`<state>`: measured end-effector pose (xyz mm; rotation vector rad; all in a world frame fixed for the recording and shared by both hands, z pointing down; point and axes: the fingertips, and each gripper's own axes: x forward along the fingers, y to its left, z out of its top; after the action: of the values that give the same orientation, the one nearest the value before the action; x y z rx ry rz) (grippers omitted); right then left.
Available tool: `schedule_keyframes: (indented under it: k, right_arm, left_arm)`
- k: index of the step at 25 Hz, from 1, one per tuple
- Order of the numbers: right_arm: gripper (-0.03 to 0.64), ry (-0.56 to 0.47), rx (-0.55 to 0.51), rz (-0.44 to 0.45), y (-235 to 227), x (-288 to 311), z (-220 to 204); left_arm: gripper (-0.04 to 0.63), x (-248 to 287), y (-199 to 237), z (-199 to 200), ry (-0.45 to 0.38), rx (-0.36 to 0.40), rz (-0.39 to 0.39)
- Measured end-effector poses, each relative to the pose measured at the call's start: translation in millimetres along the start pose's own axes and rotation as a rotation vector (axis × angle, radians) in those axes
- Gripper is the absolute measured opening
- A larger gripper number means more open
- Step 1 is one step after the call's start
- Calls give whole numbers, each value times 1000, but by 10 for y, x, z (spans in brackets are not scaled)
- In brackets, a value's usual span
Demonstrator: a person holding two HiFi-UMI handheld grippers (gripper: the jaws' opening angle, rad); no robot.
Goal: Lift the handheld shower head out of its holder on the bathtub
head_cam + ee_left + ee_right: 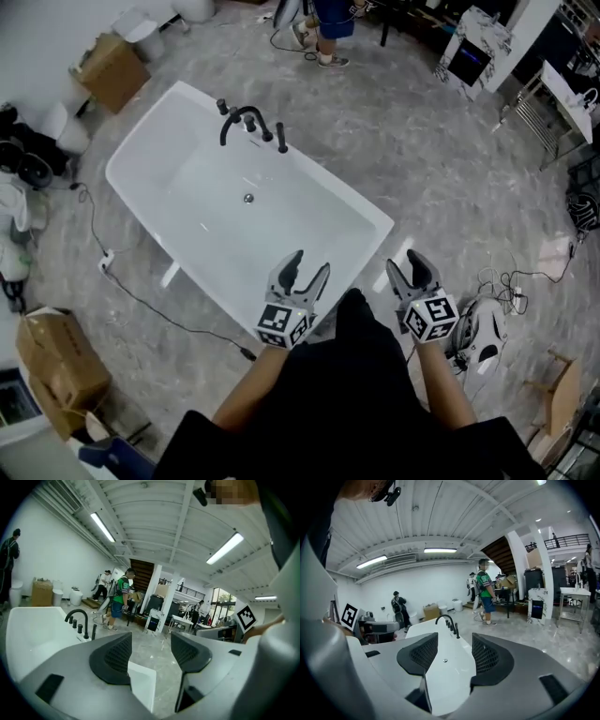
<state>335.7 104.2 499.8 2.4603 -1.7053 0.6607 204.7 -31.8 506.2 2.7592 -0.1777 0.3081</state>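
Left gripper (311, 262) and right gripper (405, 262) gape wide, empty, at near rim of the bathtub (141, 155).
Black handheld shower head (281, 139) stands upright on far rim, upper centre, long axis vertical.

No word, number or brand name can be read in any view. The only printed signs are black-and-white square code patterns. One is on the left cube (284, 324) of the left gripper (311, 262), lower centre of the head view. The other is on the right cube (430, 317) of the right gripper (406, 262) beside it. Neither carries letters.
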Motion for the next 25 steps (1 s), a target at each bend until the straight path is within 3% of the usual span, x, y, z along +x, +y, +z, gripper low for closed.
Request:
schedule_keyframes:
  k: [8,15,25]
  right_arm:
    - [202,74,-41,197,-559,848,192]
    - [202,116,-86,318,-729,1311,211]
    - [202,140,-111,411,-748,1925,247]
  left_arm:
    - [241,677,253,290,-19,-12,168]
    - [242,929,428,345,-7,-23,282]
    - [242,987,619,427,-45,-44,387]
